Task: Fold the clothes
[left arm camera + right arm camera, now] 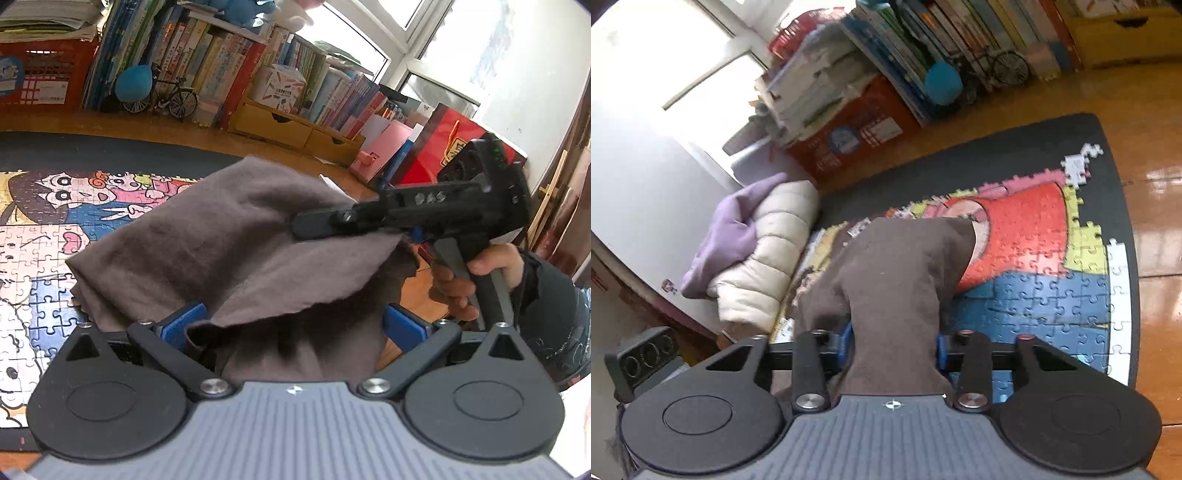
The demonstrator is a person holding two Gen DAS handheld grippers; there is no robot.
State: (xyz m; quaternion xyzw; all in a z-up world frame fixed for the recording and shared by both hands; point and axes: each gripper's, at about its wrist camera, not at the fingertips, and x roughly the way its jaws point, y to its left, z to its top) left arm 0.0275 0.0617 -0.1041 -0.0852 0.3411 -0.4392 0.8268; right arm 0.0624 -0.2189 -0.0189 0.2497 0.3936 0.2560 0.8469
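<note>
Holding a soft brown garment (229, 236) aloft between both tools, above the jigsaw puzzle (1052, 280).

Left hand-held gripper (291, 325) looks spread, limp matte cloth draped between its blue pads; right hand-held gripper (894, 343) pinches a bunched fold. Beyond the puzzle's jagged unfinished edge the black mat (1108, 155) lies bare; a quilted cream jacket (768, 254) crowds its far-left corner.

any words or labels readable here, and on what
"DAS", roughly: raised letters on the side of the right gripper, which grips the brown garment.
Book spines: too blurred to read.
Red crate's label: blurred.
Red box: yellow letters, partly hidden and unreadable.
</note>
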